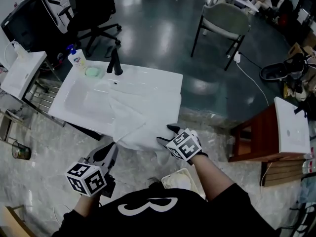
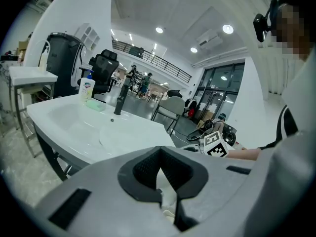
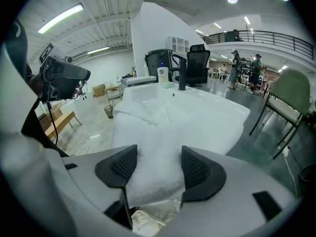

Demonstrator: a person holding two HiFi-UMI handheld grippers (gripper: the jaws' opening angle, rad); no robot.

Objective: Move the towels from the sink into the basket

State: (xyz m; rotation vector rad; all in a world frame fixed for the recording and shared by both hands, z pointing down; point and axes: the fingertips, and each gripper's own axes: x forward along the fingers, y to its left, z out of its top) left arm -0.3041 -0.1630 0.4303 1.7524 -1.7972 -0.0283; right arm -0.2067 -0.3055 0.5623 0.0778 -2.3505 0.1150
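Observation:
A white towel (image 1: 136,115) lies spread from the basin of the white sink (image 1: 79,102) over its front edge and hangs down. My left gripper (image 1: 113,147) is at the towel's lower left corner, its jaws shut on a thin bit of white cloth (image 2: 168,204). My right gripper (image 1: 168,135) is at the hanging right part, and a thick fold of towel (image 3: 158,132) fills the gap between its pads. The basket (image 1: 170,174) sits on the floor below my right arm with white cloth in it, and it also shows under the towel in the right gripper view (image 3: 143,221).
A black faucet (image 1: 115,63), a soap bottle (image 1: 77,58) and a green soap (image 1: 92,71) stand at the sink's back. A second basin (image 1: 19,73) is at the left, and a wooden stand with a white basin (image 1: 289,125) at the right. Chairs (image 1: 224,21) stand beyond.

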